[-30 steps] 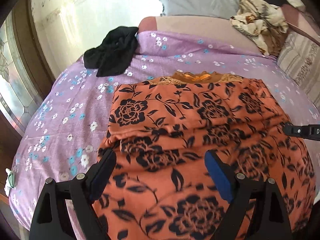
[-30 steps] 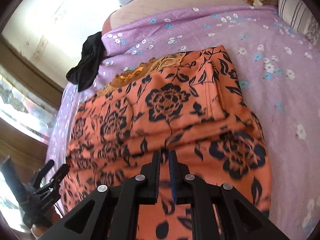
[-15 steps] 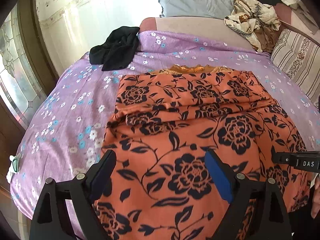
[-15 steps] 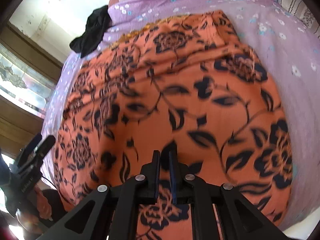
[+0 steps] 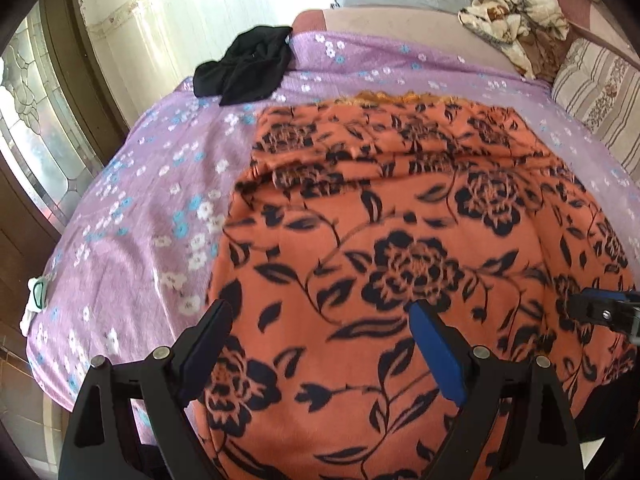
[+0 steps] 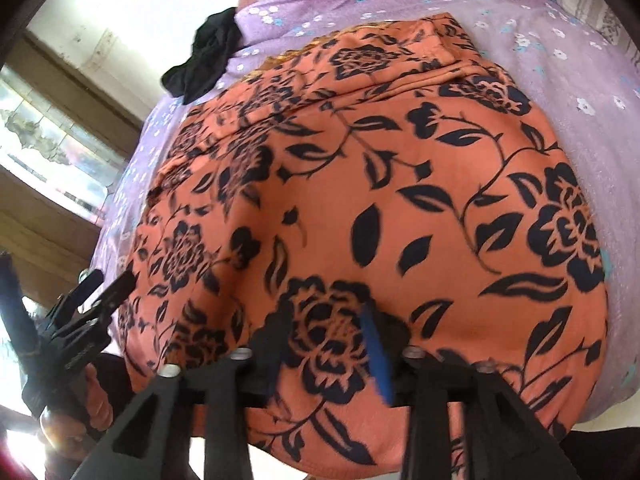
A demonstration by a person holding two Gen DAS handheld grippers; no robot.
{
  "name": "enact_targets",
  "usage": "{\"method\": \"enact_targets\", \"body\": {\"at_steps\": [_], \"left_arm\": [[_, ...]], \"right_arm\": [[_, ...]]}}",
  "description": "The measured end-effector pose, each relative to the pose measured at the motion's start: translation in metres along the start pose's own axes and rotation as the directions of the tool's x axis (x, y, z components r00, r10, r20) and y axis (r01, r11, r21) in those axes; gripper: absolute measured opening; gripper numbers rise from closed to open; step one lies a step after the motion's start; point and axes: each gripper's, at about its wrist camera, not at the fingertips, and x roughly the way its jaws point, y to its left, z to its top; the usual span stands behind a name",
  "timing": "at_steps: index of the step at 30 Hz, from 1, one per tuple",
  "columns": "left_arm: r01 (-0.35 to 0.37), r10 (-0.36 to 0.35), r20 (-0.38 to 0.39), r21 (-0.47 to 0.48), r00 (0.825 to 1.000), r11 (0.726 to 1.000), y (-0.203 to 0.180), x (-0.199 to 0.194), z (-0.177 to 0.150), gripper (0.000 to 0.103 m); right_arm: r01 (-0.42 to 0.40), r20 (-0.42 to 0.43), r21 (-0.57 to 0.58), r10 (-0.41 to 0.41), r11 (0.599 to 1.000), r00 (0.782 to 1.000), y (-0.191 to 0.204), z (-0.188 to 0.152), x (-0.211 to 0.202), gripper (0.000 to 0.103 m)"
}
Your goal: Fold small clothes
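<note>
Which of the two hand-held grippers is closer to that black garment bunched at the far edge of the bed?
Left. The left hand-held gripper is on the black garment's side; the right hand-held gripper sits further across the orange floral cloth.

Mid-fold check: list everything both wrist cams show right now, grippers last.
Floral garment: one, orange with black flowers, spread on the bed.
Bedsheet: one, purple with small flowers, under the garment.
Black cloth: one, crumpled at the bed's far left corner.
Patterned cloth: one, cream and brown, heaped far right.
Striped pillow: one, right edge.
Left gripper: open, over the near hem.
Right gripper: open, over the near hem.
</note>
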Motion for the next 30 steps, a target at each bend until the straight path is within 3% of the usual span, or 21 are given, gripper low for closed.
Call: {"method": "enact_targets", "body": {"at_steps": [1,7,13,16,18,20,23,28,30], "left_arm": [[0.009,-0.009,-0.019,-0.001,1.0,1.0,-0.001,0.003,-0.004,0.09],[0.023,-0.024,-0.099,-0.003,0.995,1.0,0.0,0.016,-0.024,0.09],[0.048,-0.059,-0.107,-0.105,0.993,0.993,0.023,0.022,-0.032,0.09],[0.026,-0.034,-0.066,-0.113,0.997,0.993,0.024,0.016,-0.027,0.09],[-0.018,0.015,-0.024,-0.121,1.0,0.993,0.026,0.009,-0.024,0.09],[-0.075,0.072,-0.024,-0.126,0.997,0.989,0.029,0.01,-0.022,0.09],[-0.066,0.058,-0.057,-0.16,0.997,0.985,0.039,0.017,-0.024,0.09],[-0.076,0.064,-0.06,-0.217,0.996,0.973,0.057,0.014,-0.026,0.089],[-0.091,0.076,-0.067,-0.26,0.995,0.961,0.07,0.01,-0.029,0.089]], "right_arm": [[0.004,0.0,-0.014,-0.004,1.0,1.0,0.004,-0.003,0.0,0.068],[0.108,0.054,-0.167,-0.1,0.98,0.994,0.024,-0.019,-0.01,0.067],[0.025,0.14,0.072,-0.035,0.997,0.99,-0.026,-0.002,-0.031,0.067],[0.002,0.172,0.094,-0.018,0.996,0.985,-0.028,0.0,-0.03,0.067],[0.004,0.188,0.061,-0.016,0.998,0.982,-0.02,0.0,-0.027,0.06],[0.057,0.144,0.005,-0.057,0.998,0.988,-0.009,-0.002,-0.014,0.036],[0.087,0.114,-0.005,-0.086,0.996,0.99,-0.008,-0.003,-0.003,0.037],[0.008,0.127,0.09,-0.019,0.996,0.992,-0.026,0.003,-0.007,0.035],[0.014,0.153,0.138,-0.035,0.99,0.988,-0.038,0.007,-0.014,0.035]]}}
